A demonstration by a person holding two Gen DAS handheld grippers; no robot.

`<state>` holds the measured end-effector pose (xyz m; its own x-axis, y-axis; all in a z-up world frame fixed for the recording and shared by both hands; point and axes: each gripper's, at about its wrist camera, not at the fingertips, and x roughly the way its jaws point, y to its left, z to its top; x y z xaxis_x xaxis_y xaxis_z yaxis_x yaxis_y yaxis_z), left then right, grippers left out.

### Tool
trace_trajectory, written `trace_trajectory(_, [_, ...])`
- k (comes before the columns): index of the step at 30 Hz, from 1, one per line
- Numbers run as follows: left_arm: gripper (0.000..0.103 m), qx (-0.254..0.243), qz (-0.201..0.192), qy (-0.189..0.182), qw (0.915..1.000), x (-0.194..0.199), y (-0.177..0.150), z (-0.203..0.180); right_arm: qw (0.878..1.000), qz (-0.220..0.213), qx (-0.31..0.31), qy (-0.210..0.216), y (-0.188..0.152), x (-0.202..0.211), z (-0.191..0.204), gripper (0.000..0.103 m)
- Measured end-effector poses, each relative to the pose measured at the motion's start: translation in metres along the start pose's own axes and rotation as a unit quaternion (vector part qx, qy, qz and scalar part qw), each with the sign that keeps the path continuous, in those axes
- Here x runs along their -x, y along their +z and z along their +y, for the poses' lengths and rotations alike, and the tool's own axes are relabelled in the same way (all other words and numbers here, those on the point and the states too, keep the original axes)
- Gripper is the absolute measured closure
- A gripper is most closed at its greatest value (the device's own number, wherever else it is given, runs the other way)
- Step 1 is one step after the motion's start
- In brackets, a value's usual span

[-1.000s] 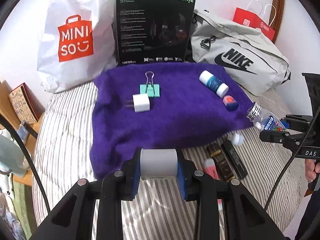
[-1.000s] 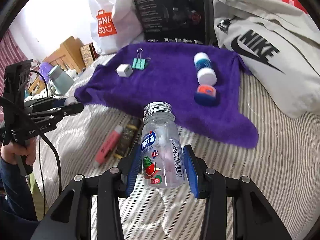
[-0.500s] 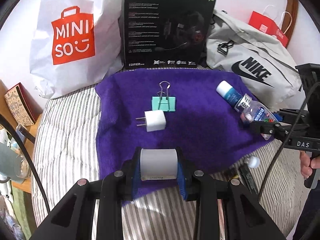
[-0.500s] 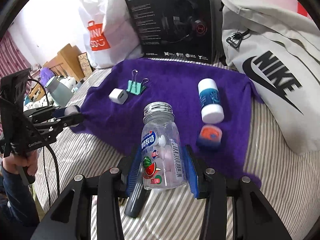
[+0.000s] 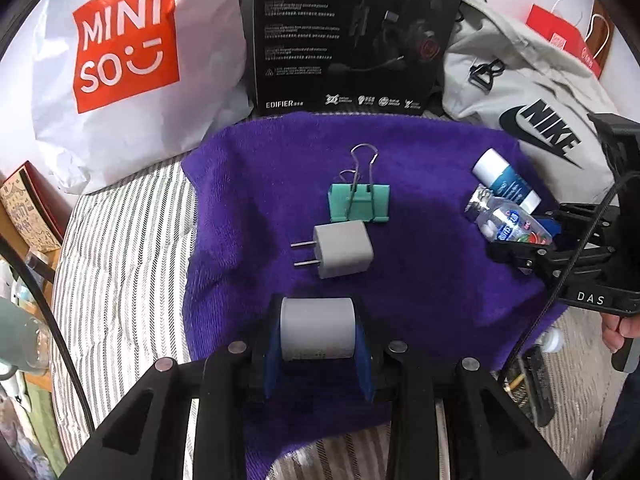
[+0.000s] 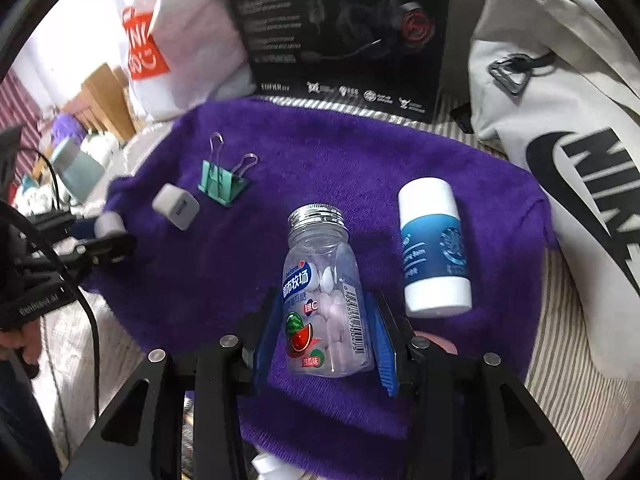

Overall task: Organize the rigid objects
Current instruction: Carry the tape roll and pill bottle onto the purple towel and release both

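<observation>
My left gripper (image 5: 318, 344) is shut on a grey cylinder (image 5: 317, 328), held over the near edge of the purple towel (image 5: 420, 280). Just ahead lie a white plug adapter (image 5: 343, 249) and a green binder clip (image 5: 359, 201). My right gripper (image 6: 326, 336) is shut on a clear candy bottle (image 6: 326, 292) with a silver cap, held over the towel's right part (image 6: 360, 160). A white and blue balm tube (image 6: 434, 248) lies right of it. The right gripper and bottle (image 5: 508, 222) also show in the left wrist view.
A Miniso bag (image 5: 120, 60), a black headset box (image 5: 352, 32) and a grey Nike bag (image 5: 532, 92) stand behind the towel. Dark sticks (image 5: 536, 380) and a white cap (image 5: 552, 338) lie on the striped bed (image 5: 120, 248) at right. A wooden stand (image 6: 100, 104) is left.
Both grippers have moved forward over the purple towel, each still holding its object. The candy bottle came from over the striped bed to beside the balm tube.
</observation>
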<state>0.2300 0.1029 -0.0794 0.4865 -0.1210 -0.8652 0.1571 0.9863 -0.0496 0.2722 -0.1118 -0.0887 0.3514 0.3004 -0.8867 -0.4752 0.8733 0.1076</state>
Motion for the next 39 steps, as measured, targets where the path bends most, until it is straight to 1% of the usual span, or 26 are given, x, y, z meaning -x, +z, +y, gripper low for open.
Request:
trace_trajectory(4, [0.073, -0.002, 0.005, -0.001, 1.0, -0.01, 0.003, 0.0, 1.0, 0.01, 0.013, -0.012, -0.002, -0.012, 0.002, 0.06])
trace_trajectory(7, [0.073, -0.01, 0.008, 0.001, 0.9999, -0.016, 0.004, -0.003, 1.0, 0.007, 0.02, -0.016, -0.004, -0.013, 0.002, 0.06])
trace_trajectory(16, [0.073, -0.024, 0.002, 0.005, 0.9997, -0.014, -0.001, -0.005, 0.999, 0.002, 0.049, -0.019, -0.006, -0.013, 0.004, 0.059])
trace_trajectory(19, [0.067, -0.017, 0.003, -0.008, 0.9998, -0.013, -0.003, -0.004, 0.998, 0.0, 0.059, -0.022, -0.007, -0.012, 0.007, 0.059])
trace_trajectory(20, [0.062, -0.017, 0.004, -0.014, 0.9997, -0.012, -0.003, -0.006, 0.998, 0.001, 0.059, -0.022, -0.008, -0.012, 0.007, 0.059])
trace_trajectory(21, [0.058, -0.018, 0.005, -0.017, 0.9997, -0.012, -0.004, -0.007, 0.998, 0.001, 0.056, -0.021, -0.008, -0.012, 0.006, 0.056])
trace_trajectory(22, [0.056, -0.019, 0.006, -0.016, 0.9997, -0.011, -0.005, -0.009, 0.998, 0.001, 0.056, -0.017, -0.008, -0.012, 0.006, 0.052])
trace_trajectory(23, [0.053, -0.021, 0.008, -0.013, 0.9997, -0.011, -0.006, -0.012, 0.998, 0.003, 0.055, -0.013, -0.01, -0.011, 0.007, 0.05])
trace_trajectory(25, [0.052, -0.017, 0.012, -0.008, 0.9998, -0.01, -0.007, -0.014, 0.999, 0.008, 0.049, -0.012, -0.011, -0.009, 0.005, 0.046])
trace_trajectory(28, [0.052, 0.006, 0.011, -0.013, 0.9998, 0.0, -0.01, -0.013, 0.999, 0.011, 0.037, -0.013, -0.015, -0.003, 0.002, 0.046])
trace_trajectory(30, [0.052, 0.015, 0.001, -0.012, 0.9998, 0.011, -0.014, -0.014, 1.0, 0.01, 0.023, -0.01, -0.018, 0.005, -0.002, 0.046])
trace_trajectory(32, [0.052, 0.021, -0.01, -0.024, 0.9994, 0.026, -0.021, -0.019, 1.0, 0.007, 0.011, -0.006, -0.022, 0.015, -0.005, 0.046])
trace_trajectory(34, [0.052, 0.014, -0.018, -0.026, 0.9994, 0.038, -0.029, -0.028, 1.0, 0.001, 0.001, -0.008, -0.028, 0.027, -0.007, 0.045])
trace_trajectory(36, [0.052, -0.006, -0.023, -0.024, 0.9994, 0.049, -0.04, -0.042, 1.0, -0.009, -0.007, -0.009, -0.037, 0.041, -0.007, 0.045])
trace_trajectory(39, [0.052, -0.02, -0.022, -0.024, 0.9993, 0.057, -0.057, -0.06, 0.999, -0.021, -0.026, -0.008, -0.053, 0.062, -0.007, 0.045])
